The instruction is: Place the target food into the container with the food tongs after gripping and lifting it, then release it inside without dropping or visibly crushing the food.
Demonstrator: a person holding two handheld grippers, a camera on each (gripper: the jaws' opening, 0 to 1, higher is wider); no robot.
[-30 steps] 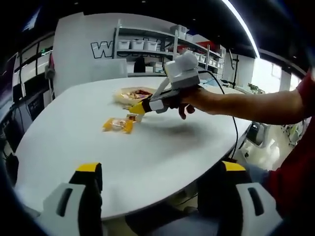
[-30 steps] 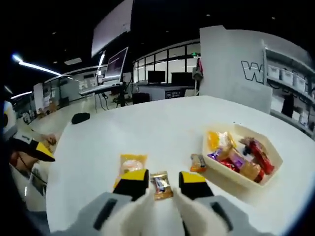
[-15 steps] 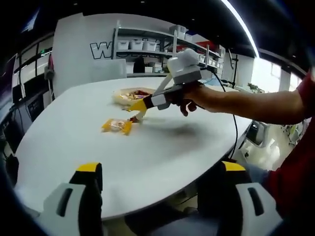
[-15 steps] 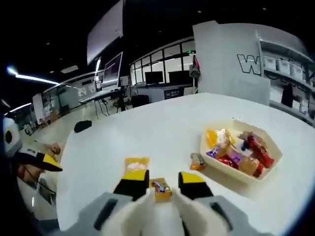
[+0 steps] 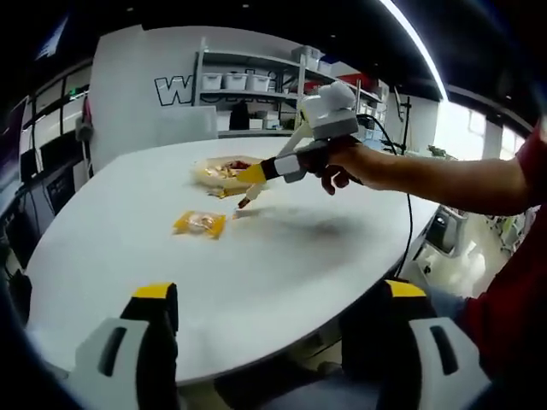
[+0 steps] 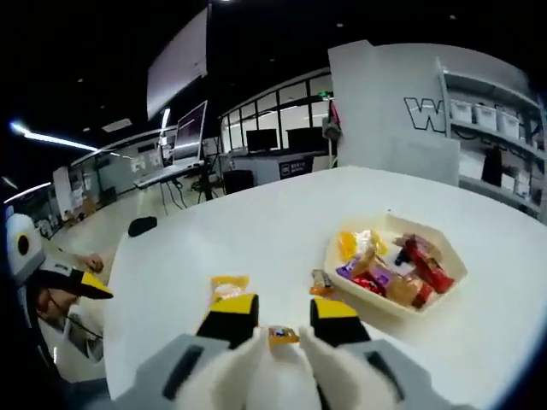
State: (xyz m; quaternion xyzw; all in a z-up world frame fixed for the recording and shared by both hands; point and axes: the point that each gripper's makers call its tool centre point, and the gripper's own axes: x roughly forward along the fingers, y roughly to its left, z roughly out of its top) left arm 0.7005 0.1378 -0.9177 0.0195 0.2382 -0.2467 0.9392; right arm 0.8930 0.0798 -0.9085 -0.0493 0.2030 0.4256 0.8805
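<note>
Cream-coloured and six-sided, the shallow plastic tray (image 6: 457,272) sits on the round white table (image 6: 282,222) holding a heap of wrapped snacks (image 6: 389,269) in red, purple, orange and yellow. The right gripper (image 6: 282,318) is clamped on a small gold-wrapped candy (image 6: 282,336), lifted clear of the tabletop, short of the tray. An orange snack packet (image 5: 199,224) lies flat nearby. The left gripper (image 5: 278,295) stands with jaws wide apart.
</note>
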